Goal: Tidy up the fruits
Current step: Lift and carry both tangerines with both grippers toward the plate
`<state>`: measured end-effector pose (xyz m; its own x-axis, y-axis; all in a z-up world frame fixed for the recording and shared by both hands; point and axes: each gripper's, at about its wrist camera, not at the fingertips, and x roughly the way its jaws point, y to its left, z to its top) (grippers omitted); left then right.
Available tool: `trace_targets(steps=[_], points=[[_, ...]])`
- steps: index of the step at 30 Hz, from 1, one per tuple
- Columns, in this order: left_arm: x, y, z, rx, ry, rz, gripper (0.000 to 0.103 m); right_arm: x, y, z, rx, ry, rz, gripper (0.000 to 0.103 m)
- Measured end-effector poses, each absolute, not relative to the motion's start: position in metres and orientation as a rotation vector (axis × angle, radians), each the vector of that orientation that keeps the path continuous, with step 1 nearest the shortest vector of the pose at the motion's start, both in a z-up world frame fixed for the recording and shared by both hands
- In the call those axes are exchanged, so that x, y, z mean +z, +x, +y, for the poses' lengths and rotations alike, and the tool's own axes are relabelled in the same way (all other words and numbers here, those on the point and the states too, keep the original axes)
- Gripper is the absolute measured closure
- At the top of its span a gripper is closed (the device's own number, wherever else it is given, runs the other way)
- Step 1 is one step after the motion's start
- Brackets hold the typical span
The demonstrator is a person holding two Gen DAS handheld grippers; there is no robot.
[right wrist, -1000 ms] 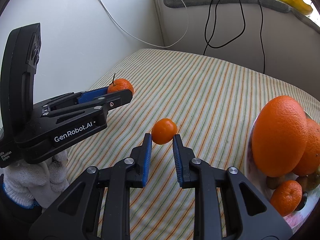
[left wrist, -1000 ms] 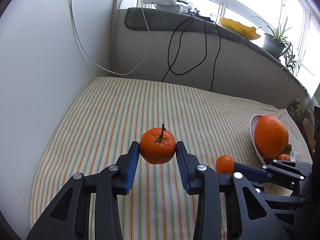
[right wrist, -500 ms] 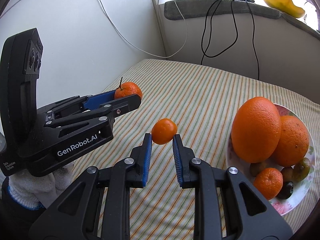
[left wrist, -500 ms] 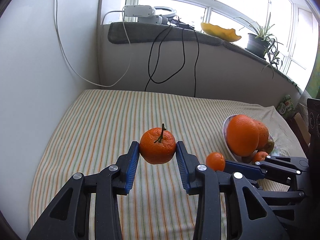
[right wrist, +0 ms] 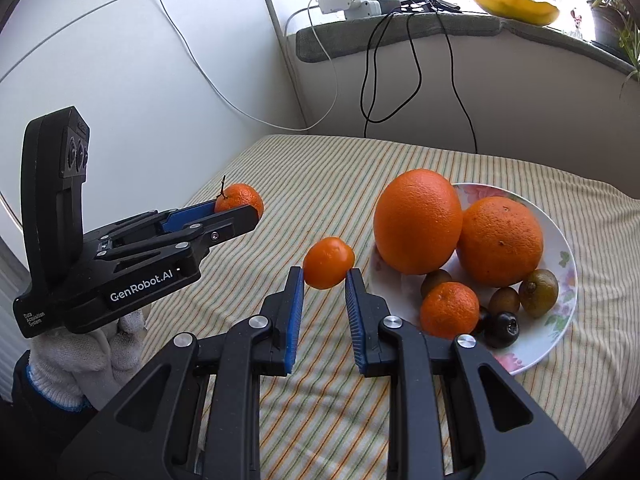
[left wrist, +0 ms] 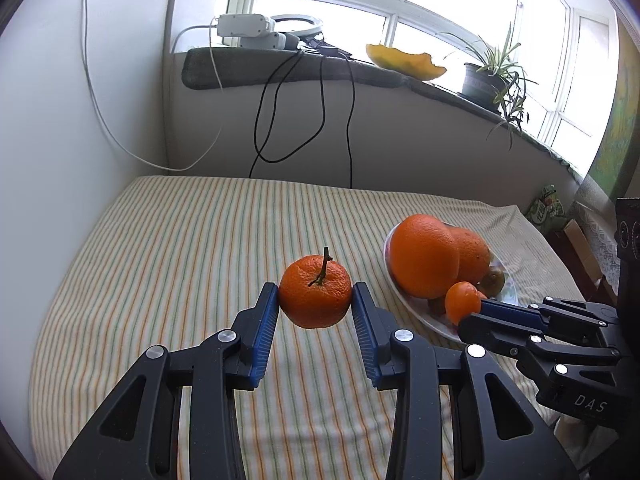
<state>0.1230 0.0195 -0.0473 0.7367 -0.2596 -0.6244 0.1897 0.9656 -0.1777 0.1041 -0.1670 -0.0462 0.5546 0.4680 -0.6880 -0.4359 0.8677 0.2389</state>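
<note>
Pinching light, soft-skinned fruit across the middle, we have left gripper point(left wrist: 315, 306) clamping the stemmed orange mandarin point(left wrist: 315, 297) and right gripper point(right wrist: 323, 285) clamping the small smooth orange tangerine point(right wrist: 328, 263).

Left gripper point(left wrist: 315, 302) and right gripper point(right wrist: 323, 282) side by side, each clamped on fruit.
</note>
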Motion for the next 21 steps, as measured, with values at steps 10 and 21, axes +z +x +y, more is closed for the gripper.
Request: trace_targets(steps=[10, 21], points=[[-0.05, 0.118, -0.015, -0.313, -0.101, 0.714, 0.067, -0.039, 0.087, -0.218, 0.441, 0.083, 0.791, 0.081], [-0.054, 0.114, -0.054, -0.373, -0.061, 0.733, 0.067, -0.041, 0.089, -0.264, 0.363, 0.116, 0.783, 0.081]])
